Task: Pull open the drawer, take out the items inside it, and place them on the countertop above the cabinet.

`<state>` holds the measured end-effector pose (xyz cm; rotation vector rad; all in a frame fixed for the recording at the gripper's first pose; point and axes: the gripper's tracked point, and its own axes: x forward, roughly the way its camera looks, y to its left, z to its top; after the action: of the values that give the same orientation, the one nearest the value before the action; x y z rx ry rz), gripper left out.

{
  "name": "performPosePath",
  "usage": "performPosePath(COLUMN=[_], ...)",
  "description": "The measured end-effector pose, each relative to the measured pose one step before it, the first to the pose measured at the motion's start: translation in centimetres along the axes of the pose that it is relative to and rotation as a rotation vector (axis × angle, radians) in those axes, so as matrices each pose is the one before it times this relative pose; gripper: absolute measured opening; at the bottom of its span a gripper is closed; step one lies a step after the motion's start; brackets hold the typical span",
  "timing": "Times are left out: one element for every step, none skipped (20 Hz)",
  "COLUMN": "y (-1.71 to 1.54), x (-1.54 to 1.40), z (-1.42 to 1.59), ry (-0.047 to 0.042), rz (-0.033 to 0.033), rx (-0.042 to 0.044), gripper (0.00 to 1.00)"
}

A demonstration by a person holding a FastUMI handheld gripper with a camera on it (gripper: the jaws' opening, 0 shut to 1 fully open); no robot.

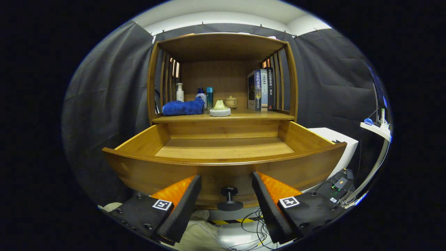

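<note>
The tongs (226, 205) stand apart, their fingers either side of the drawer's black knob (229, 199) without touching it. The wooden drawer (223, 167) is pulled open. On the surface (264, 116) above lie a blue towel (183, 107) and a small green item on a white pad (220, 108).

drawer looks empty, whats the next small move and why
Probably pull the claw back from the knob: it is open, with the knob between its fingers and untouched. The drawer is pulled out, its visible floor bare, and the towel already lies on the countertop.
</note>
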<state>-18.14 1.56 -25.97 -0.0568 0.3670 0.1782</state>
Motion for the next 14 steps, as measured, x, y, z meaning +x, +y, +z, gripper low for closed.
performPosePath(y=[-0.041, -0.25, -0.313, -0.119, 0.106, 0.054, -0.072, -0.134, 0.065, -0.025, 0.014, -0.101, -0.237, -0.028], x=[0.086, 0.084, 0.226, 0.19, 0.214, 0.178, 0.028, -0.014, 0.044, 0.332, 0.392, 0.519, 0.415, 0.455], z=[0.056, 0.069, 0.184, 0.138, 0.053, -0.022, 0.059, -0.102, 0.082, 0.05, 0.099, 0.183, 0.215, 0.254], ry=[0.00323, 0.00529, 0.0007, 0.0017, 0.00088, 0.00043, -0.00289, -0.00197, -0.00145, -0.00205, 0.00006, 0.00093, -0.00224, -0.00024], rz=[0.00153, 0.00076, -0.00283, 0.004, 0.01189, 0.00643, 0.00183, 0.00182, -0.00031, 0.00016, 0.00144, -0.00177, -0.00533, 0.00367], rx=[-0.00142, -0.00542, -0.00439, 0.00219, 0.00834, 0.00894, 0.00052, -0.00034, 0.00738, 0.00548, 0.00125, -0.00204, -0.00314, 0.00327], gripper=[0.97, 0.97, 0.98, 0.98, 0.98, 0.98, 0.98, 0.98, 0.98, 0.98, 0.98, 0.98, 0.98, 0.98])
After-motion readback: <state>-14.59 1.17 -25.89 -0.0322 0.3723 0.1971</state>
